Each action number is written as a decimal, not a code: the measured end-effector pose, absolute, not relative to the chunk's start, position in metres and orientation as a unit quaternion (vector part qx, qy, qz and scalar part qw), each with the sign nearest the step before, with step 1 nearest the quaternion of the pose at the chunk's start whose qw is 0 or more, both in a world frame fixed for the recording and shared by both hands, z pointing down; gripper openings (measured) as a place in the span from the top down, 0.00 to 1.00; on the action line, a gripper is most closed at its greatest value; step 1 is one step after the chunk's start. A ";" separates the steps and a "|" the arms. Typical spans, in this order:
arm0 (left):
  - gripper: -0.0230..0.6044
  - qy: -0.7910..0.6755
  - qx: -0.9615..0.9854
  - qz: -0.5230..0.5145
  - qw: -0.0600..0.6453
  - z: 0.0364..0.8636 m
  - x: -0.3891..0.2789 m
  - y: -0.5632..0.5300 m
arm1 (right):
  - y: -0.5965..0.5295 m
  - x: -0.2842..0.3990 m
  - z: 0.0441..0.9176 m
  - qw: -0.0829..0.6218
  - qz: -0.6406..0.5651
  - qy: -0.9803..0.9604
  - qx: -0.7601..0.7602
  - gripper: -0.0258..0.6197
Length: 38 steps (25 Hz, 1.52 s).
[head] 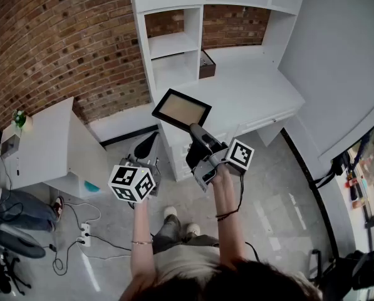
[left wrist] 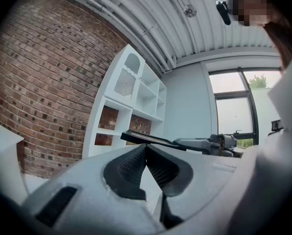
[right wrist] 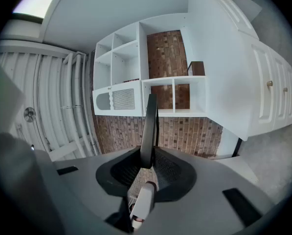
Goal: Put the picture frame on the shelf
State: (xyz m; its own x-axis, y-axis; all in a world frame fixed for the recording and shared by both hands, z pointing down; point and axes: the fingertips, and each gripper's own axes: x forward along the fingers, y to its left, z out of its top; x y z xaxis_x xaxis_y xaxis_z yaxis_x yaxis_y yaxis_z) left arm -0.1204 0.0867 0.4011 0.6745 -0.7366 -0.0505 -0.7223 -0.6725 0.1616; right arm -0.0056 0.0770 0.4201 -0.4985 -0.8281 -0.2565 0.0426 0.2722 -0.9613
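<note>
The picture frame (head: 181,110), black-edged with a tan picture, lies nearly flat in the air in front of the white shelf unit (head: 174,42). My right gripper (head: 197,132) is shut on its near corner. In the right gripper view the frame (right wrist: 148,126) stands edge-on between the pads, and the shelf's cubbies (right wrist: 158,97) lie beyond it. My left gripper (head: 146,145) hangs lower left of the frame, shut and holding nothing. The left gripper view shows its jaws (left wrist: 146,151) touching, with the frame (left wrist: 150,138) and the right gripper (left wrist: 209,143) ahead.
A small dark box (head: 207,64) sits at the back of the shelf unit's white desktop (head: 255,86). A white table (head: 42,143) with a small plant (head: 19,118) stands at the left. Cables and a power strip (head: 83,234) lie on the floor. A brick wall (head: 61,36) runs behind.
</note>
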 end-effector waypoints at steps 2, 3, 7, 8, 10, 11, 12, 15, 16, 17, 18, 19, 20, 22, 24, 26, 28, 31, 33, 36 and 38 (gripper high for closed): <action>0.95 -0.400 0.913 -0.055 0.063 0.400 -0.117 0.090 | 0.080 -0.005 0.417 0.412 -0.528 0.687 -0.281 0.85; 0.95 -0.399 0.913 -0.054 0.063 0.399 -0.116 0.091 | 0.081 -0.004 0.416 0.413 -0.528 0.687 -0.279 0.85; 0.95 -0.401 0.912 -0.055 0.062 0.397 -0.116 0.094 | 0.084 -0.004 0.416 0.413 -0.531 0.685 -0.280 0.85; 0.95 -0.401 0.912 -0.055 0.062 0.398 -0.116 0.096 | 0.085 -0.004 0.417 0.412 -0.531 0.686 -0.281 0.85; 0.95 -0.402 0.912 -0.054 0.062 0.399 -0.115 0.098 | 0.087 -0.003 0.419 0.409 -0.531 0.686 -0.282 0.85; 0.95 -0.402 0.912 -0.054 0.062 0.400 -0.114 0.100 | 0.088 -0.002 0.420 0.408 -0.532 0.686 -0.283 0.85; 0.95 -0.402 0.912 -0.053 0.062 0.400 -0.114 0.101 | 0.089 -0.002 0.421 0.408 -0.533 0.685 -0.283 0.85; 0.95 -0.405 0.911 -0.053 0.062 0.400 -0.114 0.106 | 0.093 -0.001 0.421 0.407 -0.535 0.684 -0.282 0.85; 0.95 -0.406 0.910 -0.054 0.062 0.400 -0.114 0.107 | 0.094 -0.002 0.420 0.408 -0.534 0.686 -0.278 0.85; 0.95 -0.407 0.910 -0.054 0.062 0.400 -0.115 0.108 | 0.095 -0.002 0.419 0.409 -0.533 0.687 -0.276 0.85; 0.95 -0.408 0.909 -0.055 0.063 0.400 -0.115 0.109 | 0.096 -0.002 0.419 0.408 -0.533 0.687 -0.276 0.85; 0.95 -0.409 0.909 -0.055 0.063 0.401 -0.115 0.110 | 0.096 -0.001 0.419 0.408 -0.534 0.687 -0.277 0.85; 0.95 -0.410 0.908 -0.056 0.063 0.400 -0.115 0.111 | 0.097 -0.001 0.419 0.410 -0.533 0.686 -0.277 0.85; 0.95 -0.409 0.909 -0.056 0.062 0.400 -0.113 0.113 | 0.098 0.001 0.418 0.411 -0.533 0.686 -0.277 0.85; 0.95 -0.409 0.908 -0.057 0.062 0.399 -0.113 0.114 | 0.097 0.003 0.417 0.411 -0.533 0.685 -0.278 0.85; 0.95 -0.411 0.908 -0.057 0.061 0.398 -0.112 0.113 | 0.095 0.004 0.416 0.411 -0.535 0.683 -0.279 0.85; 0.95 -0.413 0.907 -0.058 0.062 0.399 -0.113 0.113 | 0.094 0.005 0.417 0.413 -0.537 0.681 -0.278 0.85; 0.95 -0.412 0.907 -0.058 0.065 0.399 -0.115 0.110 | 0.090 0.005 0.418 0.421 -0.540 0.674 -0.277 0.85; 0.95 -0.412 0.907 -0.056 0.067 0.402 -0.115 0.107 | 0.086 0.005 0.419 0.422 -0.540 0.673 -0.279 0.85; 0.95 -0.411 0.907 -0.055 0.072 0.406 -0.115 0.100 | 0.081 0.005 0.423 0.414 -0.537 0.676 -0.288 0.85; 0.95 -0.410 0.907 -0.055 0.074 0.408 -0.114 0.093 | 0.075 0.006 0.426 0.412 -0.538 0.675 -0.291 0.85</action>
